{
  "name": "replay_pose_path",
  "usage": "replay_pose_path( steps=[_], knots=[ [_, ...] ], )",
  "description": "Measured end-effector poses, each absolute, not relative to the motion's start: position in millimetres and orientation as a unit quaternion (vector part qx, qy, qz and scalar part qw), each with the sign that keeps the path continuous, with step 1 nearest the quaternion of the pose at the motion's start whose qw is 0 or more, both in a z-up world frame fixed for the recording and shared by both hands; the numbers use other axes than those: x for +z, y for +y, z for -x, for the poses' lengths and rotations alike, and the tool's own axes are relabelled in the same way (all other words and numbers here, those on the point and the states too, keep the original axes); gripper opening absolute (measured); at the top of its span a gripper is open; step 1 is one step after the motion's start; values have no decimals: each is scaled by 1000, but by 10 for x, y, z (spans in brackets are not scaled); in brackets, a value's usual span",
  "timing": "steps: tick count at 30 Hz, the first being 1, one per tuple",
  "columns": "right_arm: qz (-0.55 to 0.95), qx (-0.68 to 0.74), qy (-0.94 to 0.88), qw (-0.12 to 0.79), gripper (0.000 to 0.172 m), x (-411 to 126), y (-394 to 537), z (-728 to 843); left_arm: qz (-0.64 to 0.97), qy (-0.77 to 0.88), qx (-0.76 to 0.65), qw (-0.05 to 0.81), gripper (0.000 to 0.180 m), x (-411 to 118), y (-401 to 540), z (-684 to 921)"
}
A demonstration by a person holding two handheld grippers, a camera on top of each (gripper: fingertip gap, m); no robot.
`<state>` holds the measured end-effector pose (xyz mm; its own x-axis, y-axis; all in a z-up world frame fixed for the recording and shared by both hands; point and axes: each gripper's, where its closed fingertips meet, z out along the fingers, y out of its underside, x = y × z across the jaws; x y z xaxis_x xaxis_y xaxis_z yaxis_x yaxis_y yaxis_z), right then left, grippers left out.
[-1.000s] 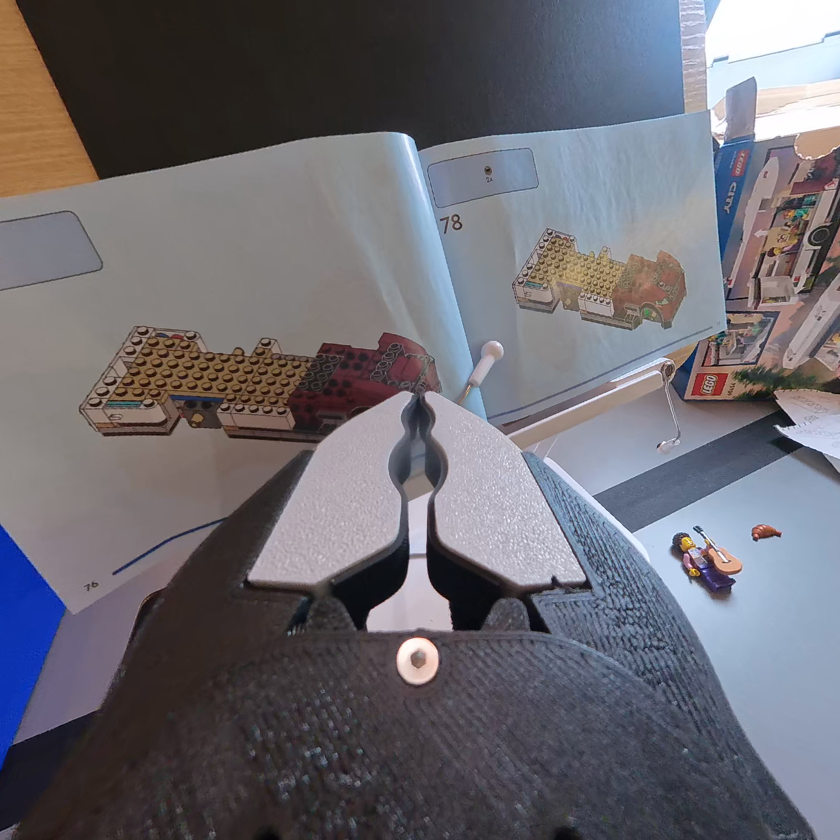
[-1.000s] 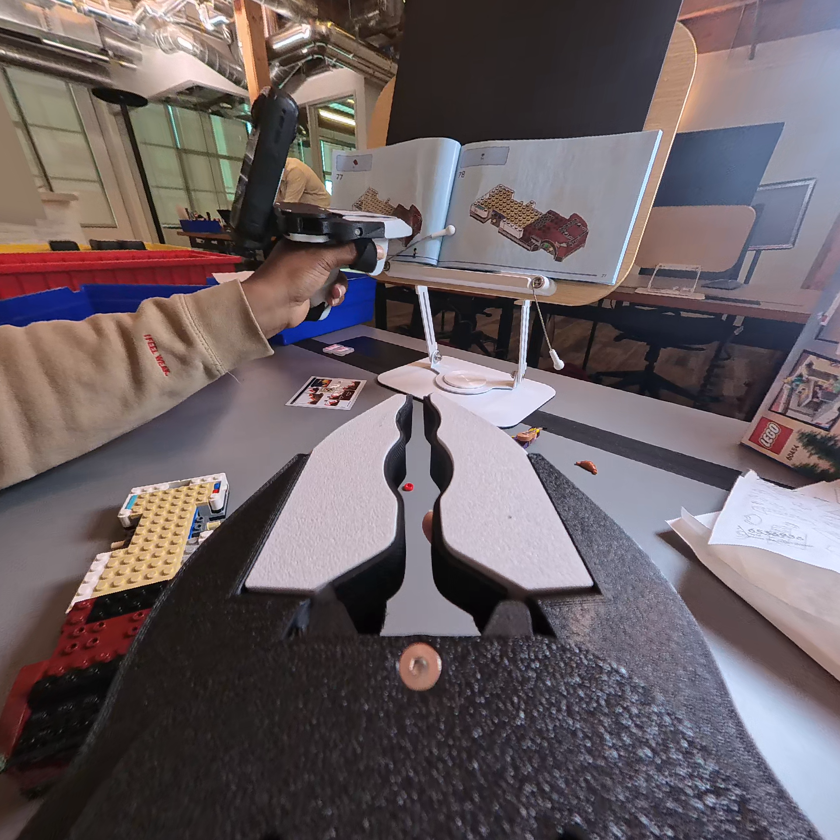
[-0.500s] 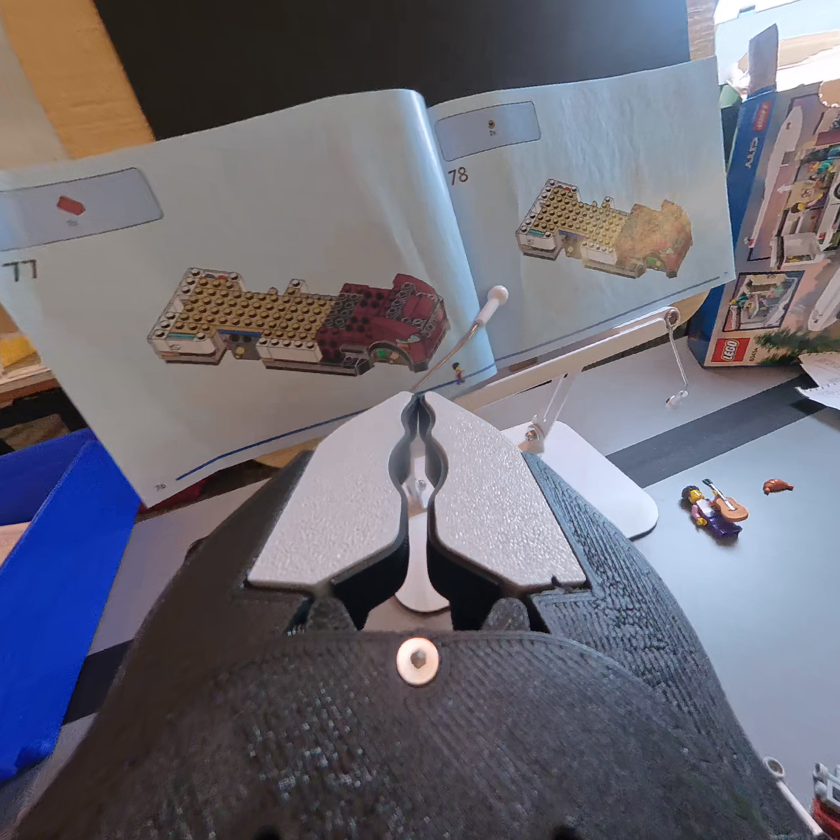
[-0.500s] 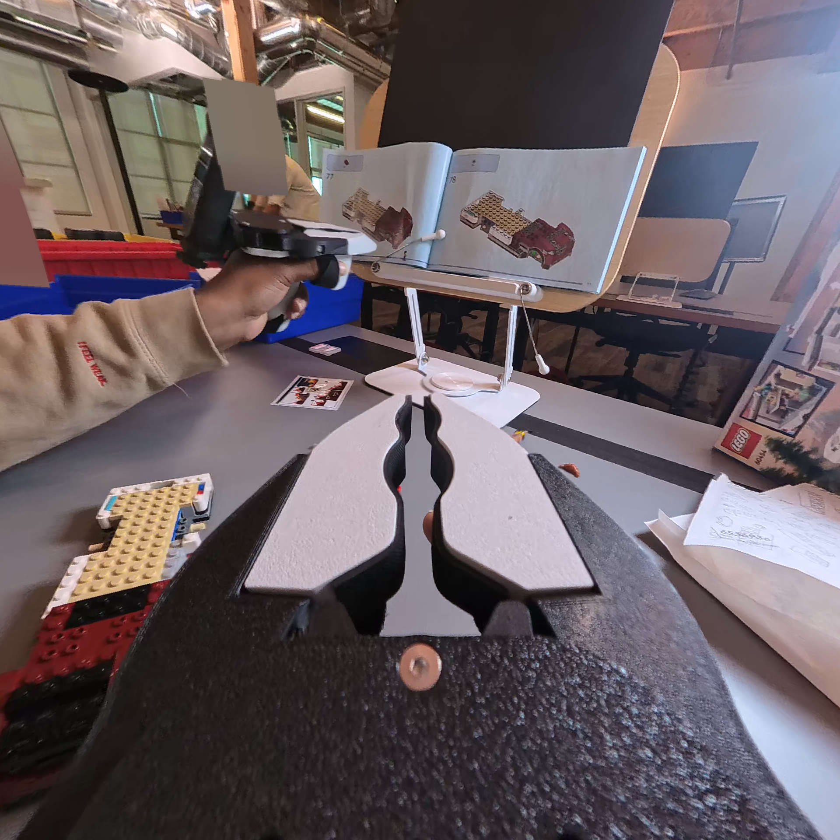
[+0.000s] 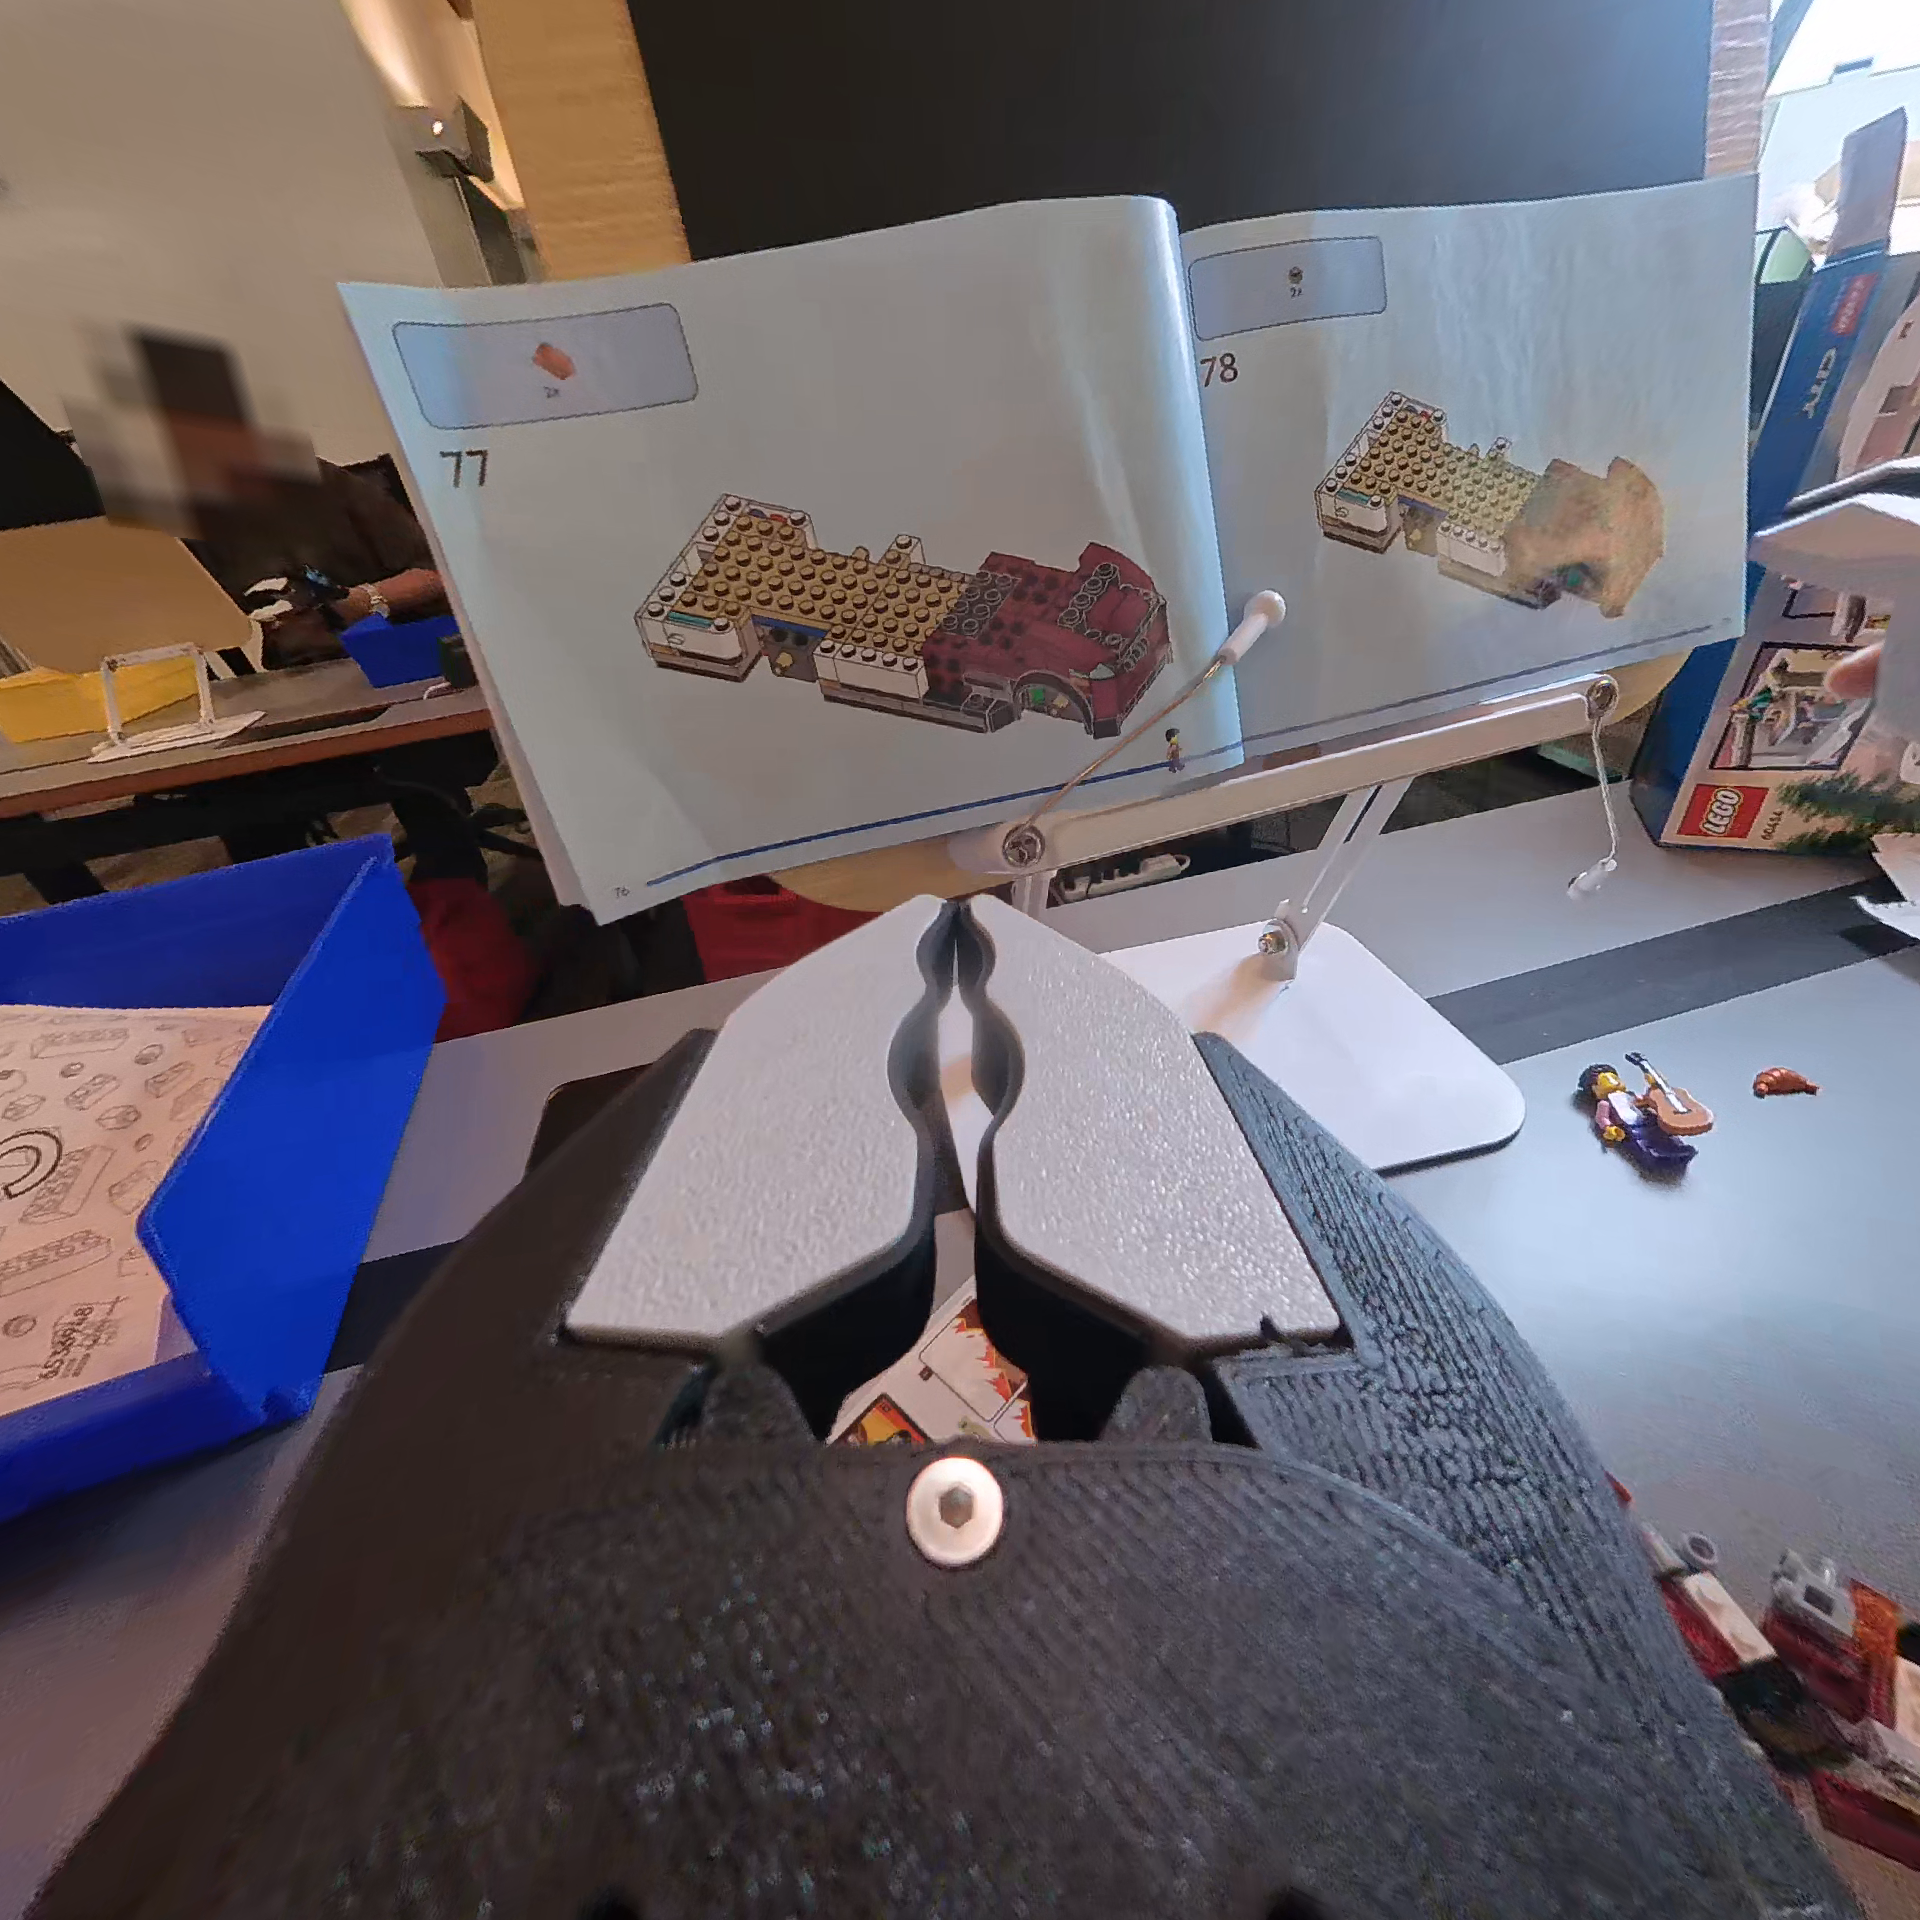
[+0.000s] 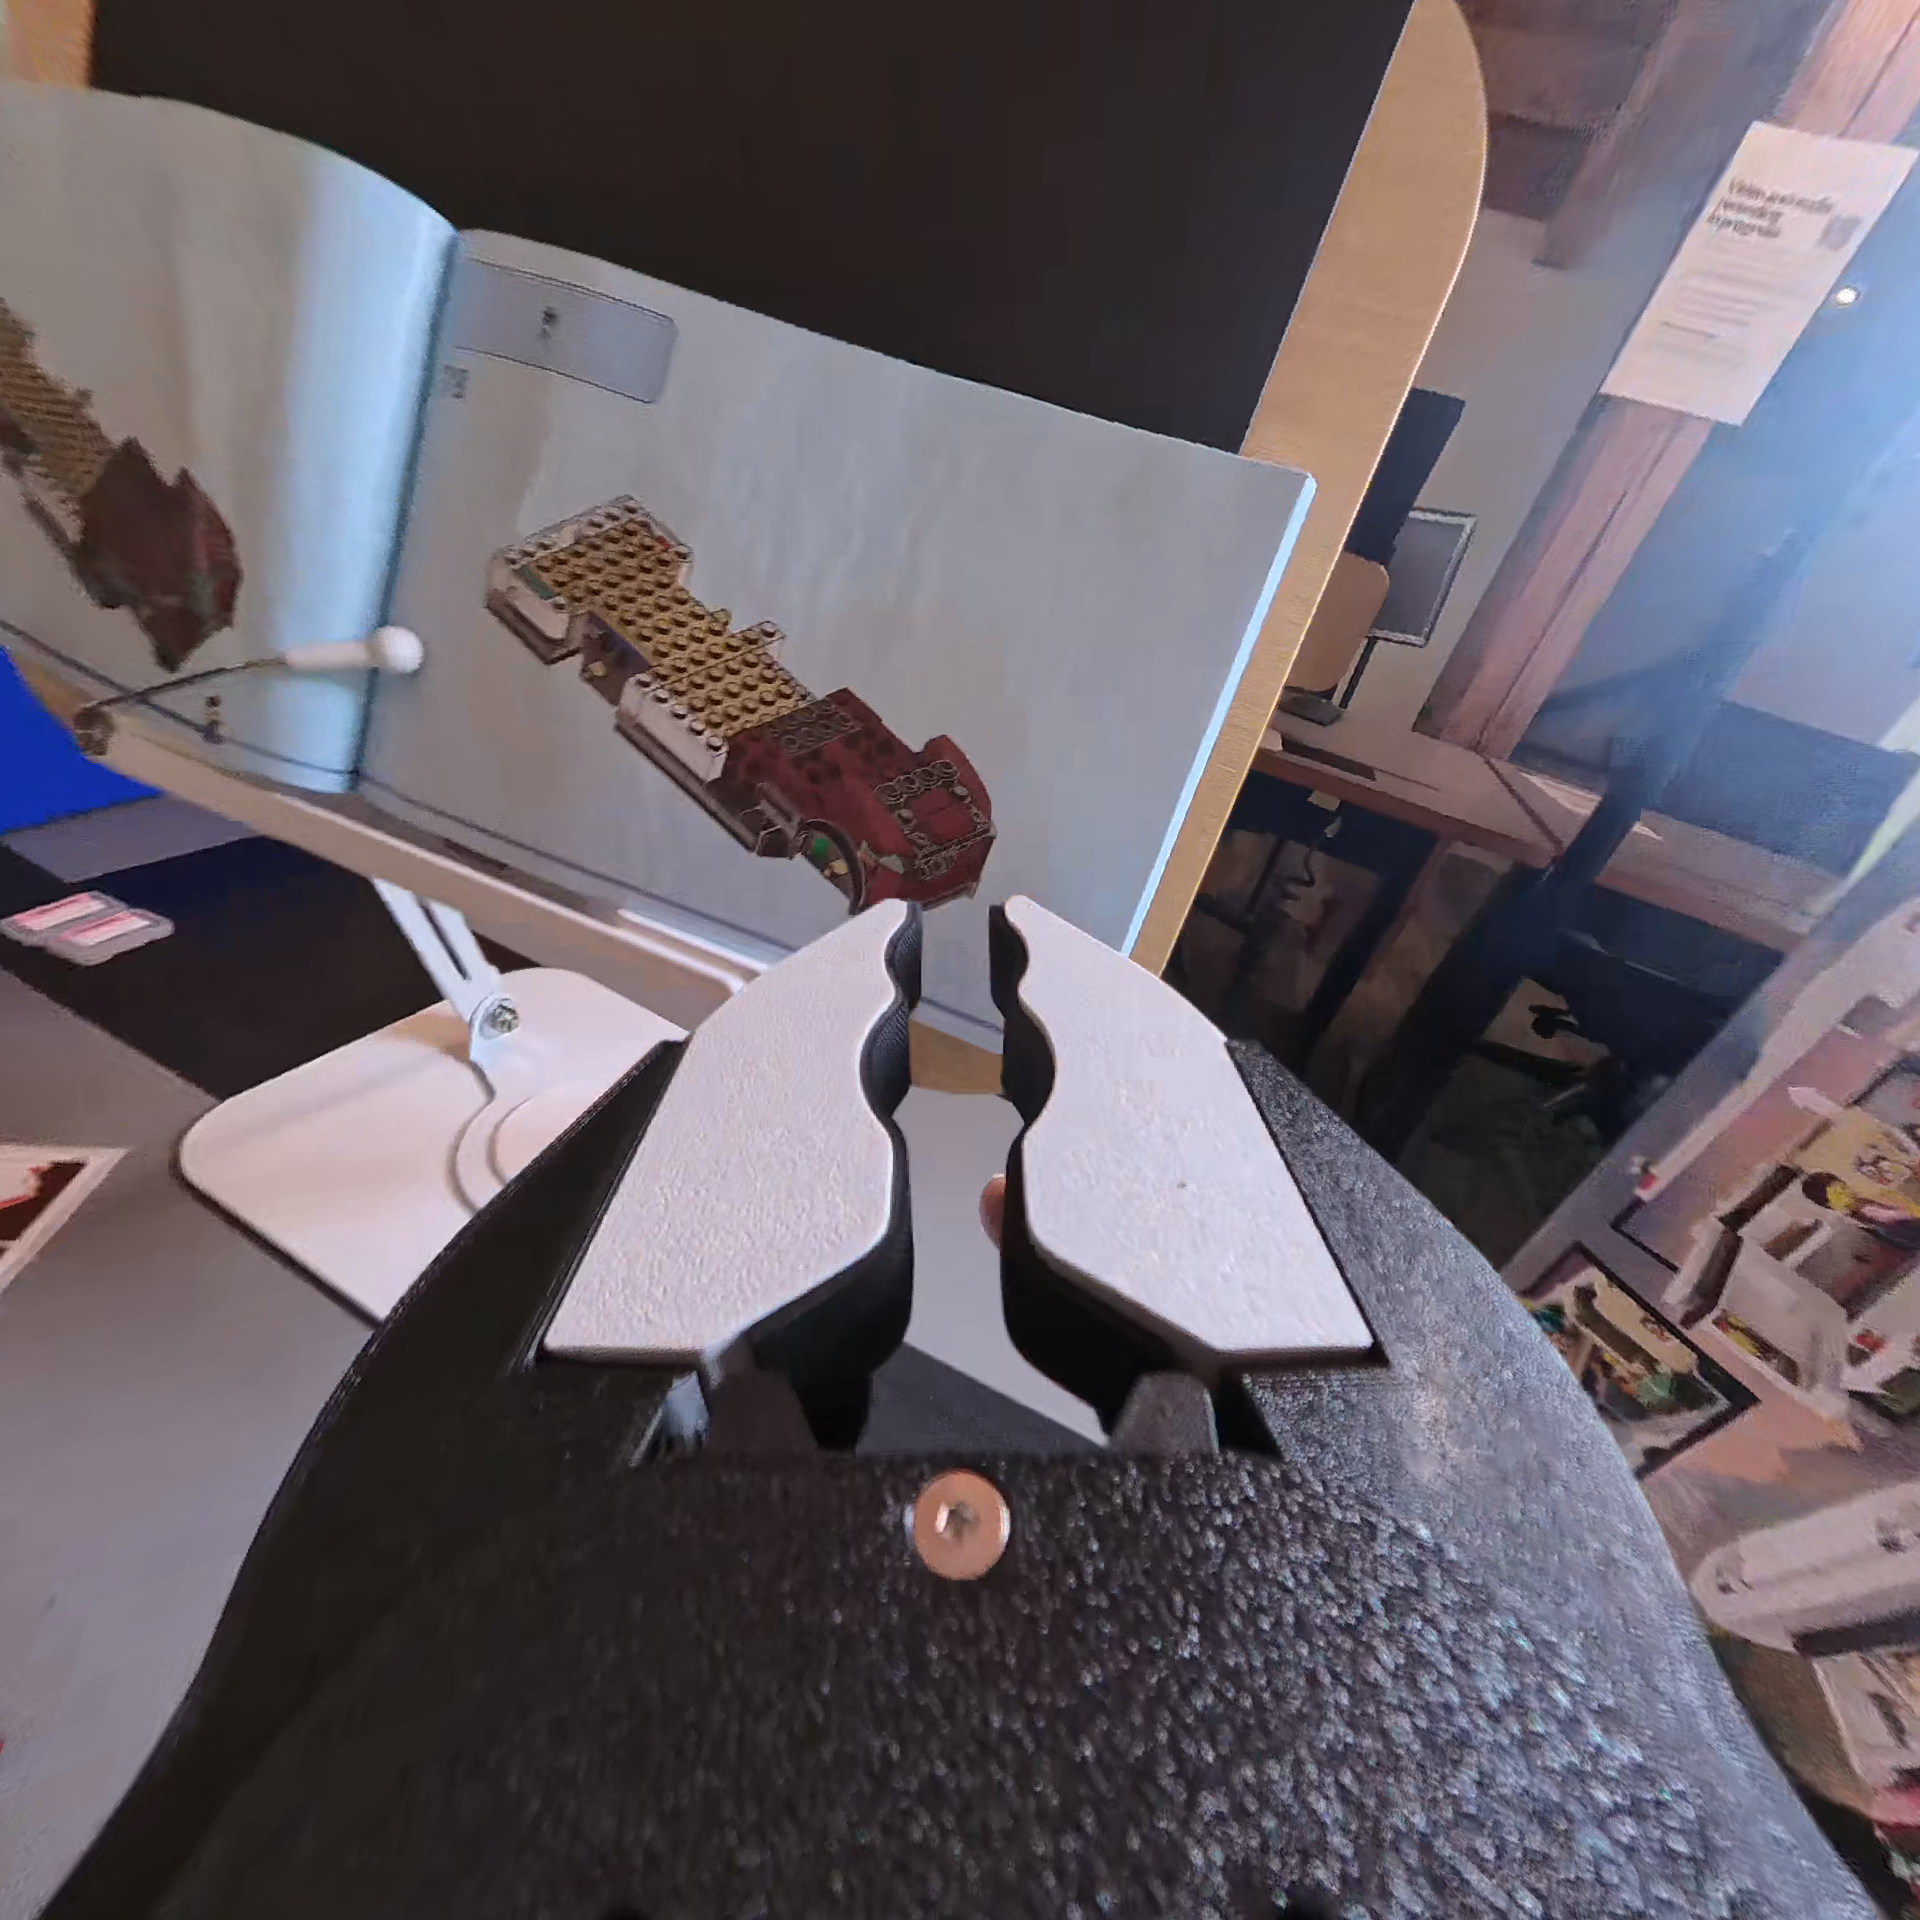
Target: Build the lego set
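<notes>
An open instruction booklet point(image 5: 831, 468) rests on a white stand point(image 5: 1351, 1039) on the grey table. My left gripper point(image 5: 954, 914) is shut with its tips touching and nothing between them. It hangs in the air just below the left page's bottom edge, a little way off the page. My right gripper point(image 6: 951, 914) is slightly open with nothing between the pads. It points at the lower right part of the booklet's right page point(image 6: 883, 623), close above the stand's ledge. The stand's base also shows in the right wrist view point(image 6: 364, 1122).
A blue bin point(image 5: 260, 1091) holding a printed sheet stands at the left. A minifigure with a guitar point(image 5: 1642, 1112) and a small croissant piece point(image 5: 1785, 1084) lie right of the stand. A toy box point(image 5: 1787, 727) stands at the far right. A brick build point(image 5: 1818, 1662) lies at lower right. The left gripper's tips are roughly 25 centimeters from the right gripper's.
My left gripper, still shut, has pulled back from the left page. My right gripper has risen from over the table toward the right page, and its jaws have opened a little.
</notes>
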<state>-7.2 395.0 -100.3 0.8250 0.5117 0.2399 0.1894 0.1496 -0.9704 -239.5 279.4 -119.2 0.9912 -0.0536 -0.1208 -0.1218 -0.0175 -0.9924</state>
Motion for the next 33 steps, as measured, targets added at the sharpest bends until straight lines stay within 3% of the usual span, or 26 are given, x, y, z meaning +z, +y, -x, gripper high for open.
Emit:
replay_pose_path(
  steps=[8, 17, 25, 33],
  knots=[
    [663, 100, -250, 698, 6, -1043, 4416, 90, 717, 57, 25, 694, 0, -1284, 2809, 2488],
    [661, 125, -240, 700, 13, -995, 4485, 103, 715, 64, 29, 696, 0, -1283, 2798, 2451],
    [622, 177, -274, 712, 16, -741, 3320, 45, 713, 59, 25, 698, 0, -1244, 2768, 2433],
    [656, 208, -317, 653, 15, -1089, 1906, -193, 708, 77, 29, 702, 0, -1177, 2704, 2209]
  ],
)
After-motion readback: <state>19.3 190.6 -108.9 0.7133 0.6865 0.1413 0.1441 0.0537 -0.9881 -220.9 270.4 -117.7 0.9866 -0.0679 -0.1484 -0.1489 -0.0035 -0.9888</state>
